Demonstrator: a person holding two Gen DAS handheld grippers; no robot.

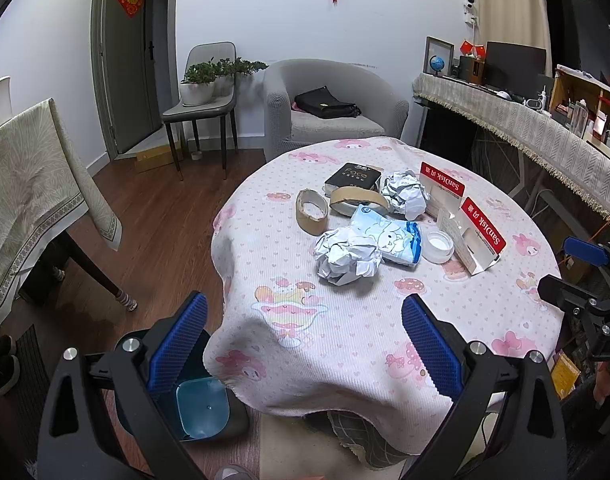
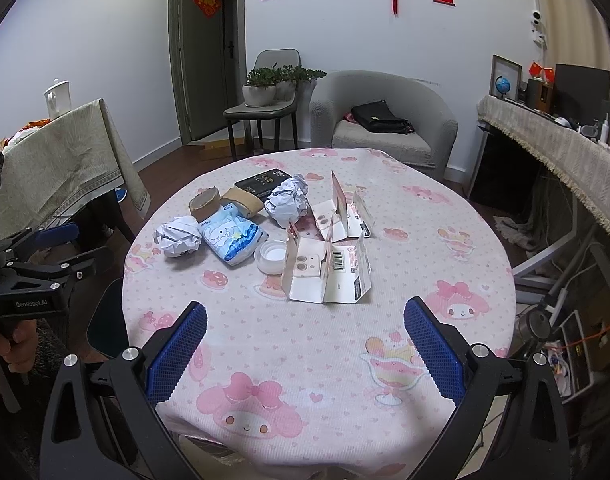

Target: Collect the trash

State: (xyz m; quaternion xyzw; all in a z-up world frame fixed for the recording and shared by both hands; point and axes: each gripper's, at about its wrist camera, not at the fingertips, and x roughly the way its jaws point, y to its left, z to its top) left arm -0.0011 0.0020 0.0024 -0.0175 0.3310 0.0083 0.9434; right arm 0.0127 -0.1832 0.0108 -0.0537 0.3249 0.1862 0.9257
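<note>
The left gripper and right gripper were spread wide, empty, poised for approach. A blue-lined black bin stood below the pink-patterned round table. Beyond, mid-table, lay the nearest crumpled white paper ball and, behind it, a brown cardboard tape ring.

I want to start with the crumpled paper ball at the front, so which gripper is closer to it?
Left. The left gripper hangs open at the table edge just short of the front paper ball. The right gripper, also open, faces the folded cardboard package, with the ball off to its left.
</note>
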